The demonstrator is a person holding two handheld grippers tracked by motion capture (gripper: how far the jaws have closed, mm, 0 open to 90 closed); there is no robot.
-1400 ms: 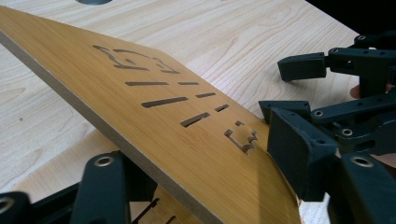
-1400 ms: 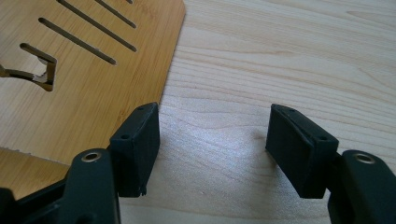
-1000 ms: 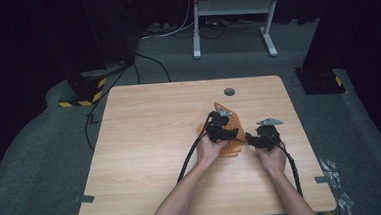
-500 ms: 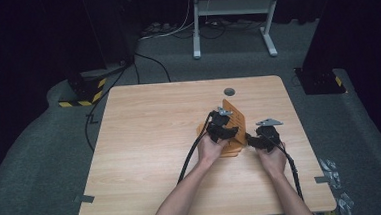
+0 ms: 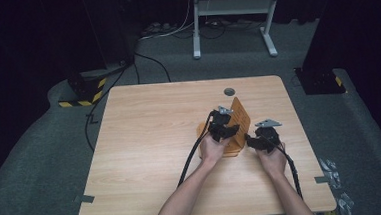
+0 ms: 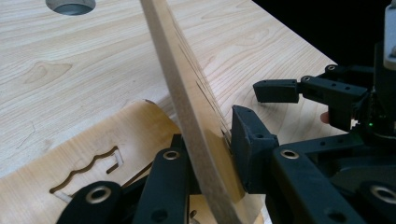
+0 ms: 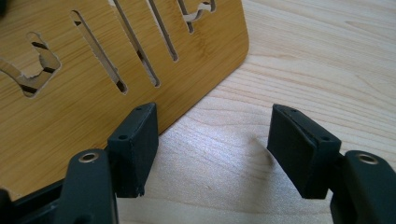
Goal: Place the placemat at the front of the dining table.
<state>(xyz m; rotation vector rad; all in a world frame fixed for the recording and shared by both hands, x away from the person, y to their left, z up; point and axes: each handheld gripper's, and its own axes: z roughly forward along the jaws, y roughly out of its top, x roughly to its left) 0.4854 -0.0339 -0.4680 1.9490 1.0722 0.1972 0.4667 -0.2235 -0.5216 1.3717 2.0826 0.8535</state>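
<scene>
We are at the gripping step on a slotted bamboo stand [image 5: 236,127], two thin panels that sit on the table [image 5: 150,140] between our two tools. The left hand-held gripper [image 6: 212,154] has just been closing its jaws on the raised panel [image 6: 187,93], and in the left gripper view the board now stands edge-on between the two black pads, tilted, with both pads pressed against its faces: we judge it clamped. The flat panel [image 6: 93,154] lies on the table under and to the left of that gripper, its wavy cut-out plain to see. The right hand-held gripper [image 7: 212,149] waits just beside the stand with its jaws wide apart and nothing between them; its left pad rests at the rounded corner of a slotted panel [image 7: 93,84], touching or nearly so, while bare table lies under the gap.

Next, we think, the left grip must stay firm while the raised panel is swung or seated, and the right gripper needs to shift onto the flat panel to steady it. A thin board held edge-on could twist, so a slow move seems wise.
</scene>
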